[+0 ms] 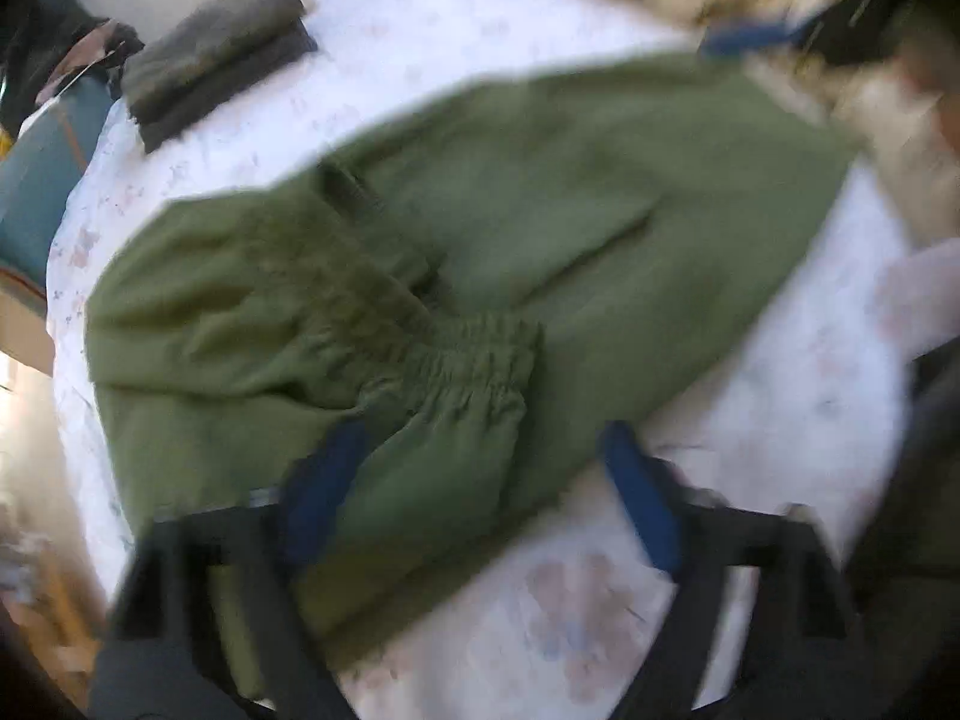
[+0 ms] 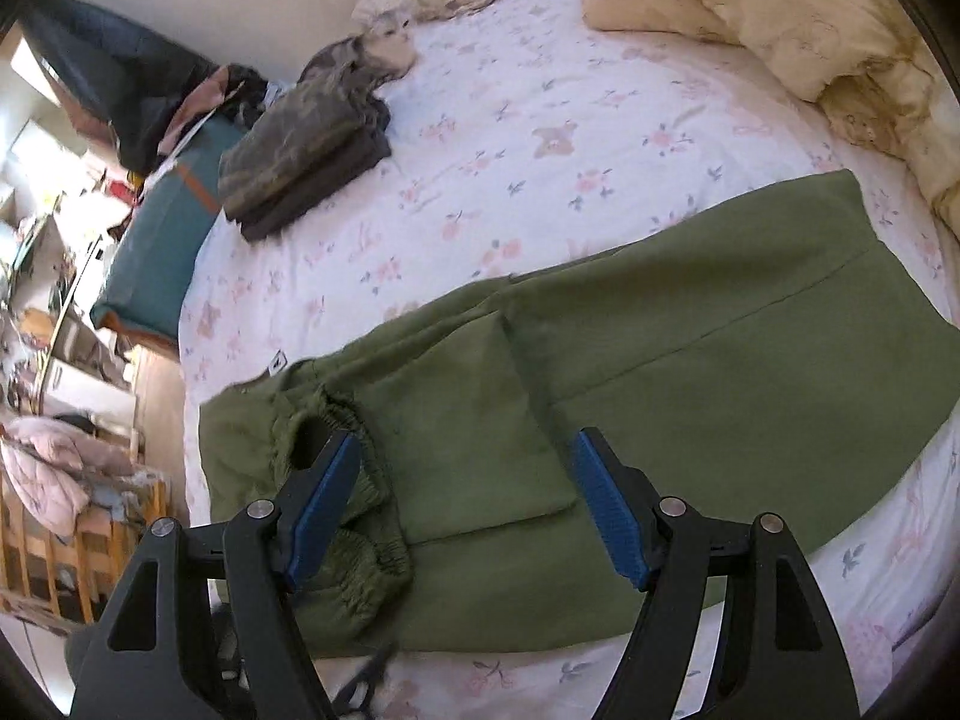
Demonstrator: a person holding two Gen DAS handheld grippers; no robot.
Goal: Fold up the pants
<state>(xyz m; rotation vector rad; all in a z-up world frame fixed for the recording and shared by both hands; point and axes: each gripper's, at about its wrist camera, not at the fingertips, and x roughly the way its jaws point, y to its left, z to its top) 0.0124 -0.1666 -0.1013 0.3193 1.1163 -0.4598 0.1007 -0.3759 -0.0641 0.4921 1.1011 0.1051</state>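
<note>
The left gripper (image 1: 480,492) hung over the bed with its jaws spread wide and nothing pinched between them; its blue pads (image 1: 324,480) stood apart, one over the green cloth and one over the sheet just beside the cloth's edge. That view was blurred. The right gripper (image 2: 468,504) also stood with jaws wide apart, gripping nothing, its pads (image 2: 606,504) poised above the pants and not visibly pressing on them.

The pants (image 2: 660,372) lay flat on the bed (image 2: 540,138), spread across its near half. Their gathered elastic waistband (image 2: 366,480) sat bunched under the right gripper's left pad, at the end of the pants toward the bed's left edge. A square patch pocket (image 2: 480,420) lay between the two right pads. The legs ran away from the waistband toward the right side of the bed, a seam line showing along them.

Beyond the pants, near the bed's far left edge, rested a stack of dark folded clothes (image 2: 300,174). A cream duvet (image 2: 780,18) was heaped at the bed's far right corner. A teal box (image 2: 162,240) stood against the bed's left side.
</note>
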